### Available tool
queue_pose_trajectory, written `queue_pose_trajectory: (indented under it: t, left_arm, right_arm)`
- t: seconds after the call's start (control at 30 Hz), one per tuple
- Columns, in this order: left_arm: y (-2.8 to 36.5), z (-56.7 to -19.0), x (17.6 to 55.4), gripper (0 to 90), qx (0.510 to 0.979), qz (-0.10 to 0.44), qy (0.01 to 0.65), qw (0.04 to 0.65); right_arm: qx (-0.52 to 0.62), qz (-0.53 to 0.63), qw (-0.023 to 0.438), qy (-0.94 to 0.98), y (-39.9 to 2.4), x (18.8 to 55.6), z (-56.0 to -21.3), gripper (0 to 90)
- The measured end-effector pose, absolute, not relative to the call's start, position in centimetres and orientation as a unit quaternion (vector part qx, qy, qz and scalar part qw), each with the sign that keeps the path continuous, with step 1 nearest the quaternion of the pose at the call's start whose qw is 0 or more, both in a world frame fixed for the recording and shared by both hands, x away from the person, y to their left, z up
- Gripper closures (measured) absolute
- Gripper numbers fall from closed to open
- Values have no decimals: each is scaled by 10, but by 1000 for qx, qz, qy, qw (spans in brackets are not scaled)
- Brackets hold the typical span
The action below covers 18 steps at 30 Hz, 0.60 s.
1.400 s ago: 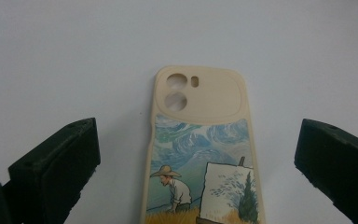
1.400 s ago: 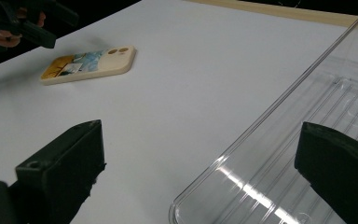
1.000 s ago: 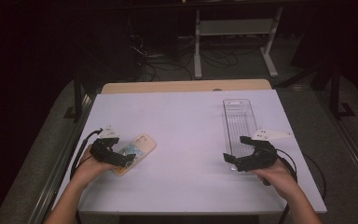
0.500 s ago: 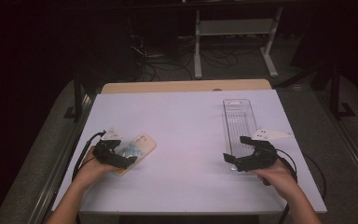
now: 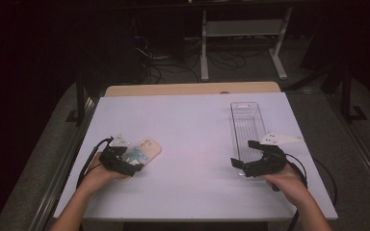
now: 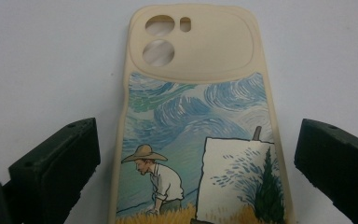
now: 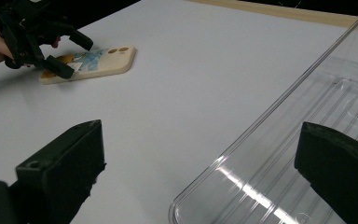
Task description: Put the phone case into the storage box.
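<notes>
A cream phone case (image 6: 198, 116) lies flat on the white table (image 5: 192, 125), at its near left part, with its printed back up: a painted scene of a man in a straw hat bending in a yellow field, a white canvas with a dark cypress beside him and a swirling blue sky above. The camera cut-outs sit at the end farthest from the person. The left gripper (image 5: 125, 161) stands over the case's near end, its two black jaws spread wide on either side of the case, each clear of the edge with bare table between, gripping nothing. Well apart, on the right part of the table, a long clear plastic tray (image 5: 247, 130) lies lengthwise, away from the person. The right gripper (image 5: 250, 156) is at the tray's near end, its jaws wide open, one over the tray and one over bare table, holding nothing. Nothing lies between case and tray. No writing can be read on either.
</notes>
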<state>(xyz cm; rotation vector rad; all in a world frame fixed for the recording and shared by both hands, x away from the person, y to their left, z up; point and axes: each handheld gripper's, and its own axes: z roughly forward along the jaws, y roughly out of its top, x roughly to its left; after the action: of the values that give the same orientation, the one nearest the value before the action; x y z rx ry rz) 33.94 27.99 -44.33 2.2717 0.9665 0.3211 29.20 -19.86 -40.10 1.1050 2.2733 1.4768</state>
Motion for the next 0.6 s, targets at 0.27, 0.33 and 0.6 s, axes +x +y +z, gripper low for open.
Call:
queue_pose_trajectory:
  t: [0.27,0.33,0.6]
  left_arm:
    - [281,-446,339,0,865,123,367,319]
    - [280,-447,340,0,868,125,363,316]
    - [279,-450,339,0,871,128,359,311]
  right_arm:
    - [375,502,107,772,-199,292,-401,10]
    - [375,502,107,772,-199,292,-401,10]
    - [375,502,107,772,-199,292,-401,10]
